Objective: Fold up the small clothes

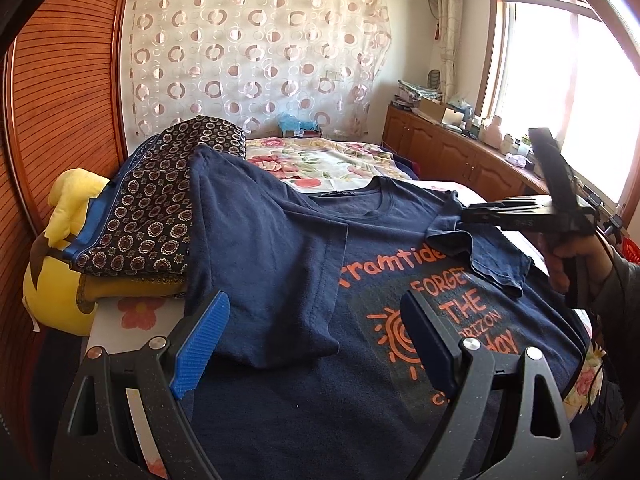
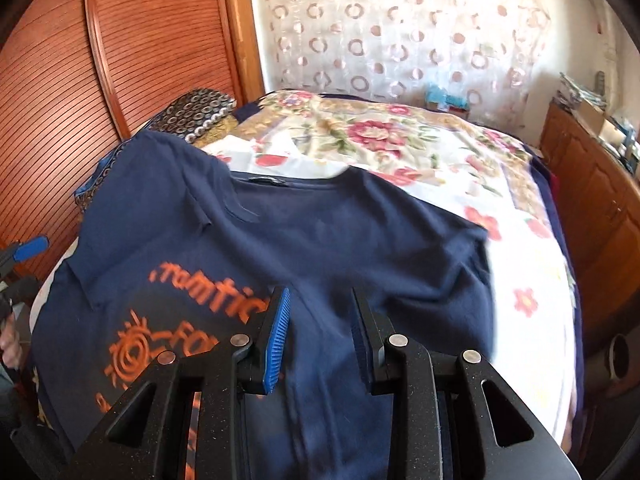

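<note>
Left wrist view: left gripper point(image 1: 316, 344) jaws apart; right gripper point(image 1: 472, 213) clamps T-shirt point(image 1: 280, 248) sleeve, print partly hidden.

Bedroom. Bed point(image 2: 400, 152) w/ floral cover at centre. Left of bed: slatted wood wardrobe point(image 1: 68, 80). Behind bed: wall w/ circle-print curtain point(image 1: 256, 52). Right of bed: low wood cabinets point(image 1: 448, 152), cluttered top, under bright window point(image 1: 560, 92).

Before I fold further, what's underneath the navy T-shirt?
The navy T-shirt lies on a floral bedspread; its left sleeve drapes over a patterned pillow. Whatever sits directly beneath the shirt's middle is covered.
</note>
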A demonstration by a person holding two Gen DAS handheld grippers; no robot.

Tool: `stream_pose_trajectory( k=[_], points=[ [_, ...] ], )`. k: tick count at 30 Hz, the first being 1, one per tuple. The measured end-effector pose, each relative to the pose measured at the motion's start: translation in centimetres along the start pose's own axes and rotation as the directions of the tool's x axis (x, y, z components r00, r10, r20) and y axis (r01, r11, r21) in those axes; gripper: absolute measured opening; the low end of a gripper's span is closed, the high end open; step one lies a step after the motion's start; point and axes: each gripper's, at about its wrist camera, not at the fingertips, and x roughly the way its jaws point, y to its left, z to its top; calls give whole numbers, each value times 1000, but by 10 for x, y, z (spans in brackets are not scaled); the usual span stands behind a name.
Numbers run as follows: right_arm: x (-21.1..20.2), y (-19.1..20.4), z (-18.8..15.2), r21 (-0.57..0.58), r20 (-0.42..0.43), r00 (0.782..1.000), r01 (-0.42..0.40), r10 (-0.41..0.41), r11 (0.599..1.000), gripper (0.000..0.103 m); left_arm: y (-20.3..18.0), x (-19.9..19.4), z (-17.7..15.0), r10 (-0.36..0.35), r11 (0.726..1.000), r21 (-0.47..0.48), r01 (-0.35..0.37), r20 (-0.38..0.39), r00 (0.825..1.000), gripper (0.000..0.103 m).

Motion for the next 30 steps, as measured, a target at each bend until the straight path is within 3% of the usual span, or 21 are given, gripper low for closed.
stream_pose_trajectory(
  k=[4,9,12,15,19,21,22,26,30],
  points=[
    [29,19,12,-40,-47,999,-8,6,999,31,1,-1,0,2,1000,5,-2,-5,1000,88],
    [72,27,12,-84,-148,988,36,-48,996,29,4,-1,-1,3,1000,2,-3,-6,1000,88],
    [76,31,17,-121,-143,987,58,-76,991,3,5,0,-2,4,1000,-2,-4,-9,1000,88],
    [66,29,30,-63,-60,998,17,-21,998,3,5,1,-3,4,1000,-5,-4,-12,1000,88],
    [50,26,43,13,41,998,-56,55,998,5,5,3,-2,4,1000,-1,-4,-14,1000,88],
    [50,23,44,26,34,996,-88,87,996,17,5,3,-2,7,1000,-2,-7,-14,1000,88],
    [50,22,43,23,32,997,-77,76,997,22,6,4,-1,8,1000,-2,-8,-13,1000,88],
    [44,2,41,37,46,999,-28,27,999,28,9,11,7,18,1000,16,-18,-15,1000,88],
    [43,-36,36,62,44,995,88,-91,994,30,18,19,25,42,999,33,-42,-4,999,88]
  ],
)
